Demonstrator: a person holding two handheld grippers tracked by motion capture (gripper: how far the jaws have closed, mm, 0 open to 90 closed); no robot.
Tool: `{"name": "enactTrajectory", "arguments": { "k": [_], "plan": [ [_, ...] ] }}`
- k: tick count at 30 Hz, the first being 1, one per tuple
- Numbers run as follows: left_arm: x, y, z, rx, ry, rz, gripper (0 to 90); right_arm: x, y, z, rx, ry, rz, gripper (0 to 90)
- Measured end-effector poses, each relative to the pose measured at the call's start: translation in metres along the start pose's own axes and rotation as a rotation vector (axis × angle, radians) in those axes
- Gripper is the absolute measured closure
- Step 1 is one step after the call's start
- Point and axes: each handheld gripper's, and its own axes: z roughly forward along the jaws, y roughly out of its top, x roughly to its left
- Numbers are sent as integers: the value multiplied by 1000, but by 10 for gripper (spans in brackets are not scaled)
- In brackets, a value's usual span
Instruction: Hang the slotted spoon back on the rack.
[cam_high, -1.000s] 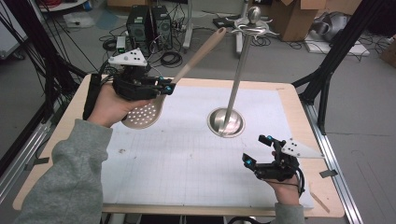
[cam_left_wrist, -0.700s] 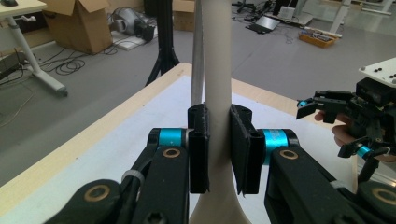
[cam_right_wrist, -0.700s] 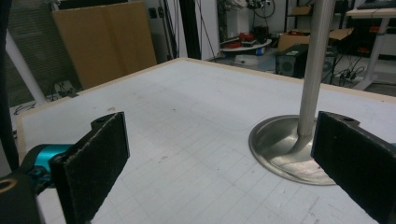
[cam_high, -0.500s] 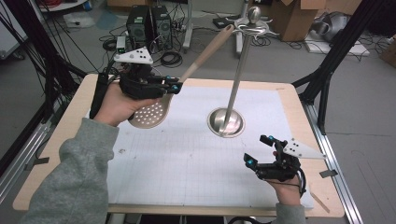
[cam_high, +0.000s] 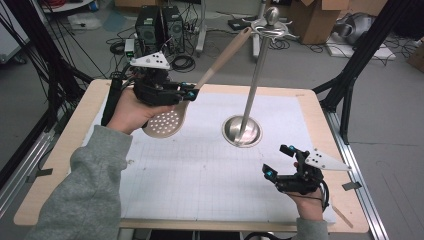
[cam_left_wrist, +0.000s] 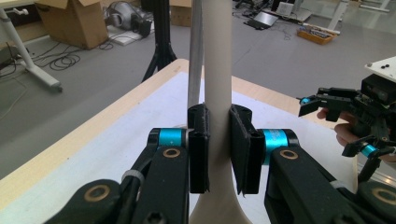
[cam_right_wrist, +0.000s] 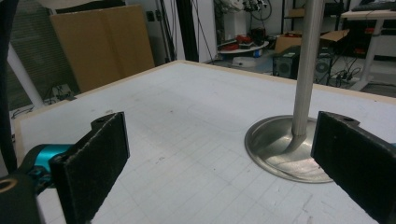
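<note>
We hold the slotted spoon (cam_high: 167, 122) in the left tool (cam_high: 189, 94), whose 2 pads are clamped on the neck of the pale handle just above the perforated bowl, as the left gripper view shows plainly. Gripping that low leaves the long handle free, so it slants up and away toward the hooked crown (cam_high: 270, 22) of the metal stand (cam_high: 252, 85); we judge that the aim is to hang the spoon by its far end, and the low grip gives reach for that. The bowl hangs just above the surface (cam_high: 200, 170), to the left of the stand's round base (cam_high: 242, 131).

The right tool (cam_high: 280, 162) waits near the front right corner, well apart from the stand, its jaws spread wide with nothing between them; in the right gripper view they frame the base and pole. We read it as kept clear so the left hand has room to swing.

The surface is a white gridded mat laid on a pale wooden top. Around it the room is a workshop: black frame legs, computer towers (cam_high: 157, 22), tangled cables and cardboard boxes (cam_high: 320, 17) on a grey floor.
</note>
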Motion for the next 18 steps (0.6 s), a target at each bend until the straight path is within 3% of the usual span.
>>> {"name": "enactTrajectory", "arguments": {
  "k": [18],
  "plan": [
    [1,-6,25,29,-22,-22,779,-1,0,-1,-1,-4,4,31]
  ]
}}
